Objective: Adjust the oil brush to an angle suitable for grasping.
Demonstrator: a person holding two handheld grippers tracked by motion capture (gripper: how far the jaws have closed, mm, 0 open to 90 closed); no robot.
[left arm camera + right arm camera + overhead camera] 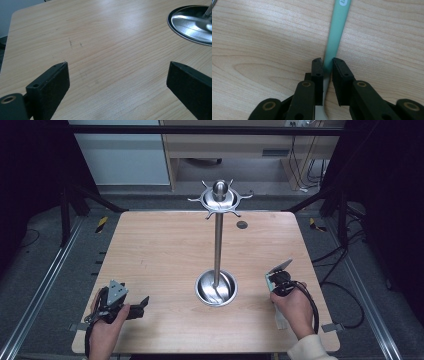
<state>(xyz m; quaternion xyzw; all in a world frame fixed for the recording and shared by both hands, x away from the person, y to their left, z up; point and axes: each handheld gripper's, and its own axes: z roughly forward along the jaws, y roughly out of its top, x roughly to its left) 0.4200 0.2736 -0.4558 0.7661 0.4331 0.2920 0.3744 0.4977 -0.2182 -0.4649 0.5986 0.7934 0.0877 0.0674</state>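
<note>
Nearest, close to the tabletop's (pixel 150 245) front right corner, the right hand-held gripper (pixel 327 65) has its jaws clenched on a slim utensil handle (pixel 337 32). It is flat, pale mint green with a white mark near its far end, and turns whitish below the jaws; it lies along the wood. By the front left corner, the left hand-held gripper (pixel 117 72) stands released, holding nothing. Farther in, mid-tabletop, rises a steel stand (pixel 218 245) with a round dished base and hooked crown.
</note>
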